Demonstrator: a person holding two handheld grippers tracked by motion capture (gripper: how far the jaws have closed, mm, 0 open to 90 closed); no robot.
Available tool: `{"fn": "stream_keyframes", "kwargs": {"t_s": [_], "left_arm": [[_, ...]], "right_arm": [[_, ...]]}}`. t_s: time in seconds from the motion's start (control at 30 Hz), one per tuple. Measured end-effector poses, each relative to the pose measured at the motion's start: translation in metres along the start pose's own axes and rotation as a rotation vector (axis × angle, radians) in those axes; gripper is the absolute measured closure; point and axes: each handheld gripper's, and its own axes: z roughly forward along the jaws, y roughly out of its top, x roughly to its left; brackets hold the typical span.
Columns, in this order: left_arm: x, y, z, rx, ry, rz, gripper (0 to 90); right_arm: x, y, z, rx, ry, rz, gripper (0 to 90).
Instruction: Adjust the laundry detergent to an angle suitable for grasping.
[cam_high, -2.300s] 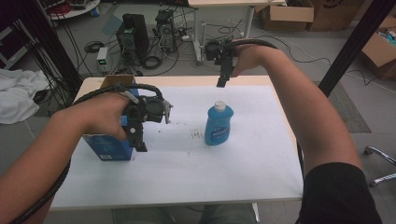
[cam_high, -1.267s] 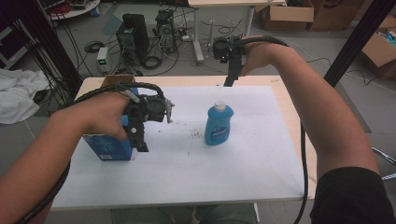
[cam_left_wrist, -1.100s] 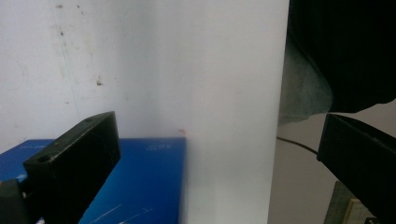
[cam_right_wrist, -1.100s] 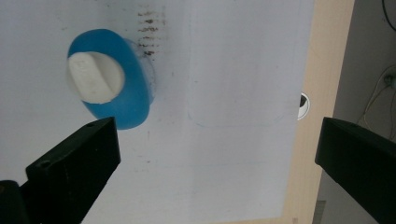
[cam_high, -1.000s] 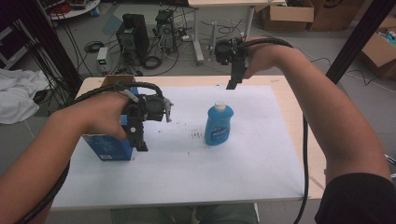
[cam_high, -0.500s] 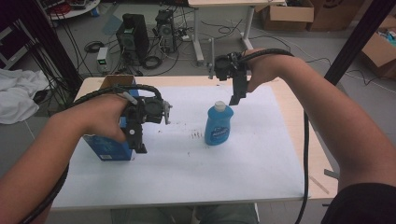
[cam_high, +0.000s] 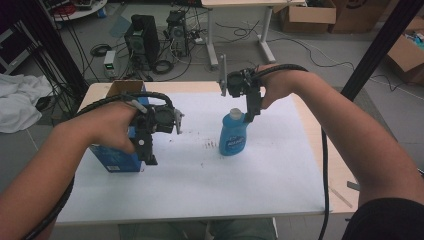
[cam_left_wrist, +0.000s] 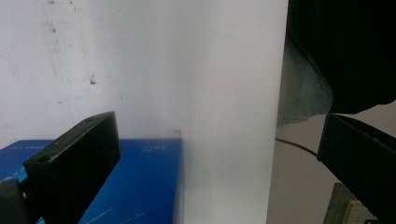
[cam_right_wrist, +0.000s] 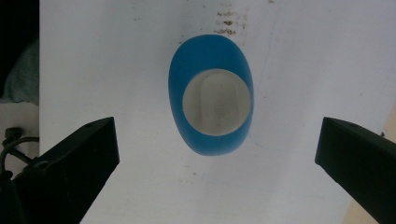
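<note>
A blue bottle (cam_high: 233, 136) with a white cap (cam_right_wrist: 218, 102) is stood upright near the middle of the white table (cam_high: 250, 185), and the right gripper (cam_high: 253, 116) is held just above it with its jaws spread wide and nothing between them. At the left, a blue box (cam_high: 116, 156) is partly covered by the left gripper (cam_high: 148, 154), whose jaws are likewise parted and empty. Small brown stains (cam_high: 210, 145) are seen just left of the bottle; its label cannot be read.

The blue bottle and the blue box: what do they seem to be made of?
The bottle looks like glossy, slightly see-through blue plastic with a whitish plastic cap. The box seems to be printed cardboard: flat faces, sharp edges, and a brown unprinted flap at the top.
</note>
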Motion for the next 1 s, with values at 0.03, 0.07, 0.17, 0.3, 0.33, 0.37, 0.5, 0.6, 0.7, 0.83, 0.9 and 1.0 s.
{"fn": "stream_keyframes", "kwargs": {"t_s": [0.03,0.07,0.17,0.3,0.33,0.37,0.5,0.6,0.7,0.83,0.9,1.0], "left_arm": [[0.000,0.000,0.000,-0.002,0.001,0.000,0.0],[-0.001,0.000,0.001,-0.004,0.000,0.000,0.1],[0.000,0.000,0.002,-0.004,0.000,0.002,0.1],[-0.001,0.002,0.004,-0.005,0.001,0.002,0.1],[-0.001,0.002,0.004,-0.005,0.001,0.002,0.1],[-0.001,0.002,0.003,-0.006,0.006,0.004,0.1],[-0.001,0.002,0.004,-0.009,0.006,0.004,0.1],[-0.001,0.002,0.004,-0.011,0.006,0.002,0.1],[-0.001,0.002,0.004,-0.007,0.005,0.004,0.1],[0.000,0.002,0.005,-0.009,0.005,0.004,0.1],[-0.001,0.002,0.005,-0.007,0.003,0.006,0.1],[-0.001,0.003,0.006,-0.008,0.002,0.005,0.1]], "right_arm": [[0.000,0.000,0.002,0.000,0.002,-0.001,0.0],[0.000,0.001,0.010,-0.008,0.010,-0.006,0.0],[0.000,0.001,0.019,-0.014,0.019,-0.011,0.0],[0.000,0.002,0.031,-0.011,0.029,-0.011,0.0],[0.000,0.002,0.031,-0.011,0.029,-0.011,0.0],[0.000,0.002,0.033,-0.011,0.029,-0.013,0.0],[0.000,0.003,0.047,-0.008,0.037,-0.016,0.0],[0.000,0.004,0.053,-0.017,0.037,-0.017,0.0],[0.000,0.004,0.055,-0.017,0.039,-0.014,0.0],[-0.001,0.005,0.059,-0.009,0.032,-0.024,0.0],[0.000,0.004,0.059,-0.017,0.031,-0.027,0.0],[0.000,0.004,0.062,-0.018,0.030,-0.028,0.0]]}}
